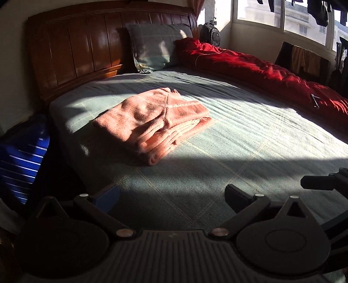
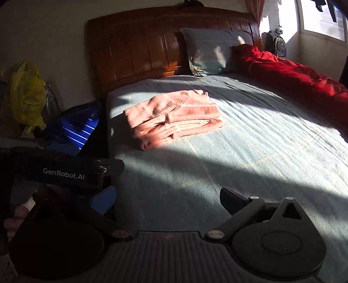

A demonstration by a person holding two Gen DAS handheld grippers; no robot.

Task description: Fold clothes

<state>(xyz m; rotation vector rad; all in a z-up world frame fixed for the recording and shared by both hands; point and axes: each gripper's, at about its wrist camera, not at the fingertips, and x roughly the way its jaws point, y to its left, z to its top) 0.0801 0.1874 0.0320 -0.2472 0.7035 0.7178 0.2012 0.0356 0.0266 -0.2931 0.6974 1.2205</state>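
Sunlight falls in stripes across a big bed [image 1: 250,135] with a grey-green checked cover. Closest to us, the left gripper [image 1: 171,196] hangs low over the shaded near end of the bed, its two fingers spread wide with nothing between them. One fingertip has a blue pad [image 1: 111,193]. The right gripper [image 2: 167,200] hangs over the same near end — its fingers are spread wide too, and it holds nothing. In the right wrist view, the left gripper [image 2: 71,169] shows from the side, with the words "GenRobot.AI" on it, and a bit of a hand [image 2: 15,217] peeks in at the far left edge.

Farther up the bed, well apart from both grippers, lies the pink garment [image 1: 152,122]. It is folded into a neat stack and sits in the sun, close to the bed's left edge.

Beside the bed on the left stands a blue suitcase [image 2: 76,126], and a yellow plastic bag [image 2: 26,93] sits past it. A red quilt [image 1: 261,71] lies bunched along the right side. Farthest back, a grey-green pillow [image 1: 152,48] leans on the brown wooden headboard [image 1: 87,43] — and a dark backpack [image 1: 209,32] sits in the corner by the window [image 1: 282,17].
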